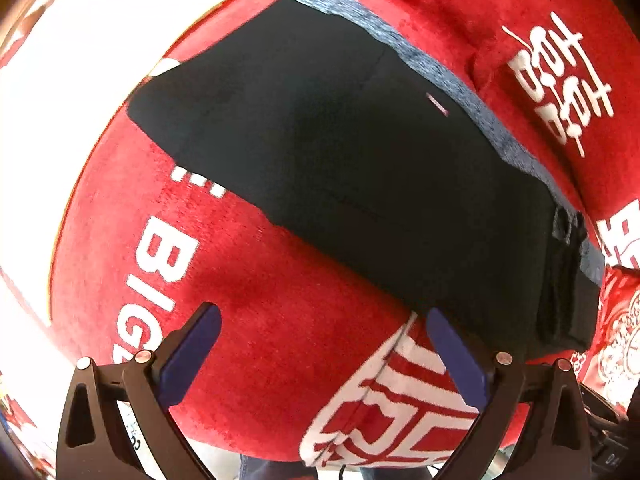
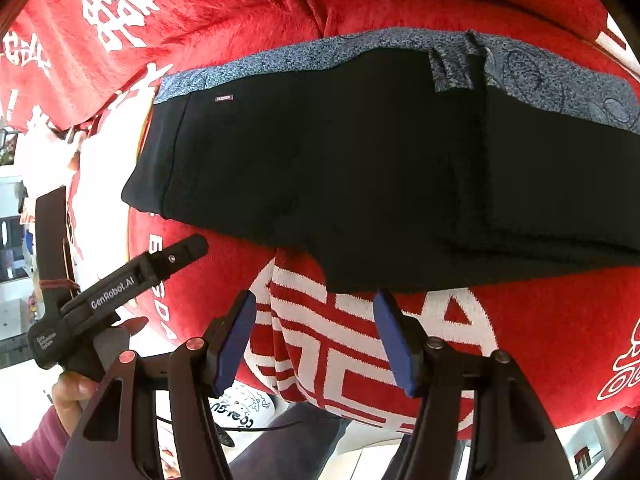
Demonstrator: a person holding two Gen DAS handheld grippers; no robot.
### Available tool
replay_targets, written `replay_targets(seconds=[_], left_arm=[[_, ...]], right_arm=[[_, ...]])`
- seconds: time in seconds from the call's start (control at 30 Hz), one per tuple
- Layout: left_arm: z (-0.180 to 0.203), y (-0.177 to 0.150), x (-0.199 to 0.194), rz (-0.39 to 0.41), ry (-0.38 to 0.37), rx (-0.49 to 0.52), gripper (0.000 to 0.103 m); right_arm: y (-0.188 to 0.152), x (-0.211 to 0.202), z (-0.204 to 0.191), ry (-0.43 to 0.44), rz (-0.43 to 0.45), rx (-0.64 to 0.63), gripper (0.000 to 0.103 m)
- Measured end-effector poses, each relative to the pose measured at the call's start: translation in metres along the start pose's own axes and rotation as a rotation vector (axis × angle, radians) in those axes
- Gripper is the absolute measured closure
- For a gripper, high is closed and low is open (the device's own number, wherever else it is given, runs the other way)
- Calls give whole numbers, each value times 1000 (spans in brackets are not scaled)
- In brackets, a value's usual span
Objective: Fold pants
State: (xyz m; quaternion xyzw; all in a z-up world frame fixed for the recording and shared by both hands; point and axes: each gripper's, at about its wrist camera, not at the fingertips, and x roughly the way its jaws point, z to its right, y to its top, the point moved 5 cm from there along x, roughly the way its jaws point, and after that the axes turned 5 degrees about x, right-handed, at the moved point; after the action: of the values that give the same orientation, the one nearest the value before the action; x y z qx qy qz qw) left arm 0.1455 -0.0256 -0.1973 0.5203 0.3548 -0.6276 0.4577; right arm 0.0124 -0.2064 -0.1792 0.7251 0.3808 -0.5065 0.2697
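Black pants (image 1: 340,152) lie folded flat on a red cloth with white lettering (image 1: 248,288). A blue-grey patterned lining shows along their far edge (image 2: 360,46), and a small label sits near the left end (image 2: 224,98). My left gripper (image 1: 324,330) is open and empty, just short of the pants' near edge. My right gripper (image 2: 316,312) is open and empty, its tips at the pants' near edge. The left gripper also shows in the right wrist view (image 2: 120,284), held in a hand at the left.
The red cloth (image 2: 540,340) covers the whole work surface and hangs over its near edge. A white patterned patch (image 2: 332,340) lies under the right gripper. A floor and a white shoe (image 2: 244,404) show below.
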Motion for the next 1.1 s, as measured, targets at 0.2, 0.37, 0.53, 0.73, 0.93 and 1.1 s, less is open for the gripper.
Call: replay_targets(seconds=[0.2, 0.37, 0.53, 0.73, 0.93, 1.1], left_arm=[[-30, 16, -11, 58, -65, -53, 0], [-56, 38, -31, 171, -129, -123, 0], [-65, 46, -24, 196, -235, -204, 0], [-62, 43, -16, 215, -474, -269, 0], [-58, 56, -11, 246, -548, -289, 0], [-55, 73, -19, 253, -554, -332, 0]], right_arm=[[2, 2, -1, -4, -6, -4, 38], [2, 6, -4, -2, -15, -11, 38], [1, 10, -10, 0, -25, -28, 38], [-1, 16, -11, -4, -43, -41, 38], [-3, 23, -13, -9, -62, -54, 38], [-3, 24, -17, -6, -62, -64, 38]])
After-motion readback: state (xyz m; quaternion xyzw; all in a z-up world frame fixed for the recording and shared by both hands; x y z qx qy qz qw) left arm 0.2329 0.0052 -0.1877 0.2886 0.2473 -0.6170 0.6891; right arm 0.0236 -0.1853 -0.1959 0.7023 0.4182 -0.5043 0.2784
